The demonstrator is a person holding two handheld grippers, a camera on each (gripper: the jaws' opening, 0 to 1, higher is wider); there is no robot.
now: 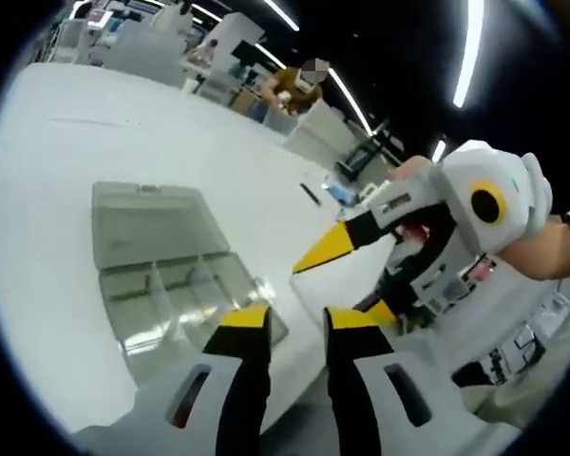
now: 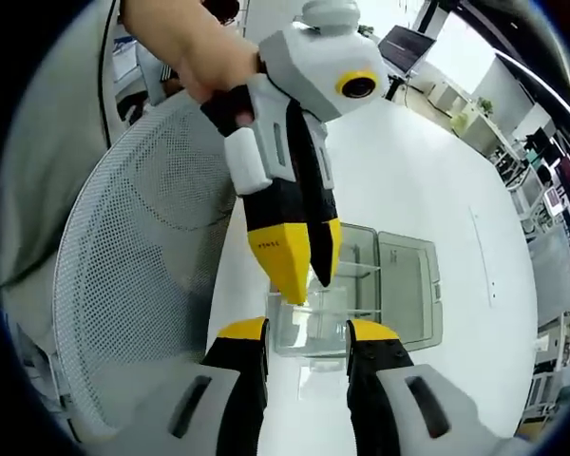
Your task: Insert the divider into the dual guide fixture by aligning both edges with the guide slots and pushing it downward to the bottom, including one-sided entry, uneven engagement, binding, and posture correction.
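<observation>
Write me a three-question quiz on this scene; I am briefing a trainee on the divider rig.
1. True or false: the clear plastic box lies open on the white table.
2. What does the left gripper hover over in the right gripper view? A) a mesh chair B) the clear plastic box C) a laptop
3. Fill in: both grippers have tips coloured ____.

Key: 1 true. 2 B. 3 yellow. The right gripper is also above the table's edge, beside the box; nothing shows between its jaws.
</observation>
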